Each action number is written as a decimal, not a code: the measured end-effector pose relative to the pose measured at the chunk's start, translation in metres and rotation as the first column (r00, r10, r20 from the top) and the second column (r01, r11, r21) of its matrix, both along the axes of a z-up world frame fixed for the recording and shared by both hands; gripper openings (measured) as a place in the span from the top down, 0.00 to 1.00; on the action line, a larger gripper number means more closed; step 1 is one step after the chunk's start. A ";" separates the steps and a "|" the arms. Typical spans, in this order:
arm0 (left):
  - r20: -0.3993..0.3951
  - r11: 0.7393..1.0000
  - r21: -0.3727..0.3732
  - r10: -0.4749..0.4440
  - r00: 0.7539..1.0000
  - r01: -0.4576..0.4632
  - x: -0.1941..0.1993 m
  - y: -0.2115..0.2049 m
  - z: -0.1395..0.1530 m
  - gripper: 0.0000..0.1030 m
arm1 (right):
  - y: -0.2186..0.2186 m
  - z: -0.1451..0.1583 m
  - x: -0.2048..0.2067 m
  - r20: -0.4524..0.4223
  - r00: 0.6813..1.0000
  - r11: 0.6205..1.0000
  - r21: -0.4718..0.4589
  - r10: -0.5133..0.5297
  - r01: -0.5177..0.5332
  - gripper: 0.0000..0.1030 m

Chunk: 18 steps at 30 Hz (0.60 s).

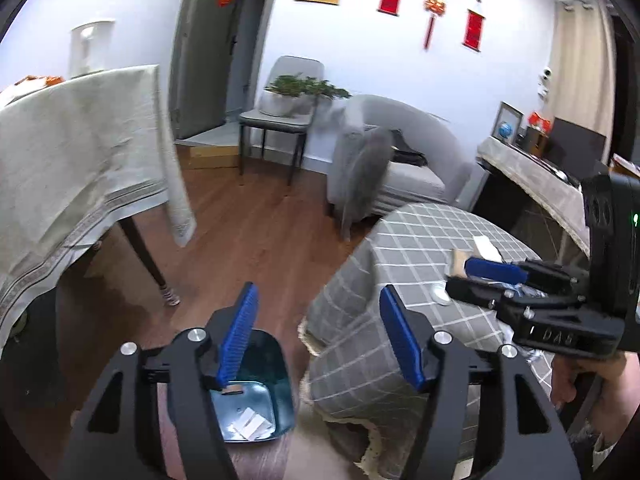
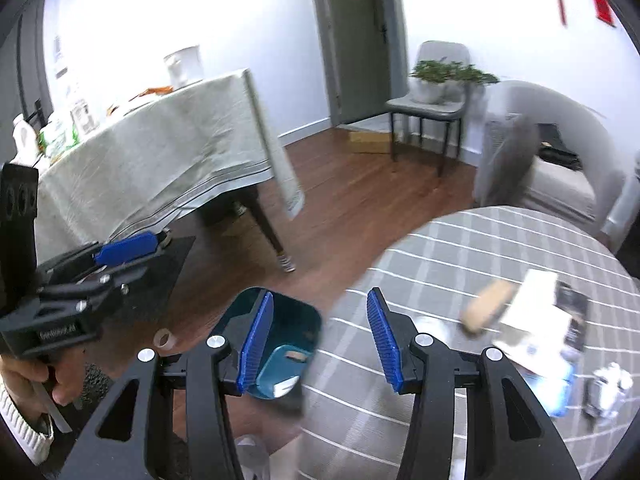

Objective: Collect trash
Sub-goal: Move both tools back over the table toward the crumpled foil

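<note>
**Desk:** How far along is the clear-up?

**Reporter:** Partly done, by the look of it. A teal bin [image 1: 256,392] stands on the wooden floor just beside the round tabletop [image 1: 408,240] with its grey checked cloth, and white paper scraps [image 1: 250,426] already lie at the bottom of it. A small tan piece [image 2: 296,356] lies in there too.

**Desk:** And what is left?

**Reporter:** Plenty, on that showing. A tan roll-shaped item [image 2: 486,306], a white paper packet [image 2: 532,320], something blue [image 2: 556,392] and crumpled wrappers [image 2: 610,390] sit on the cloth at the right wrist camera's right; motion blur hides what they are exactly. A tape roll [image 2: 163,338] lies on the floor near the bin.

**Desk:** What are the tongs doing?

**Reporter:** The left tongs [image 1: 320,336] stand spread and empty above the bin and the cloth's edge. The right tongs [image 2: 320,336] also show a clear gap between their blue pads [image 2: 382,336] with nothing pinched, poised over the tabletop's near edge.

**Desk:** Any other containers?

**Reporter:** A white jug-like vessel [image 2: 184,65] on the far cloth-covered table [image 2: 168,148]; its contents cannot be seen.
</note>
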<state>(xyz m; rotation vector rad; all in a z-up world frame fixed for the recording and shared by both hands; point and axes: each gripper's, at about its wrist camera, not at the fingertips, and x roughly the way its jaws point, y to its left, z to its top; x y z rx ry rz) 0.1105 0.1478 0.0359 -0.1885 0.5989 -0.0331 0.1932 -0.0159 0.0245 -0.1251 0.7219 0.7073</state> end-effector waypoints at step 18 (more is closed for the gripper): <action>-0.034 0.959 0.052 -0.276 0.961 0.277 0.020 -0.140 -0.024 0.29 | -0.177 0.004 0.000 0.027 0.943 0.943 0.025 -0.332 0.331 0.24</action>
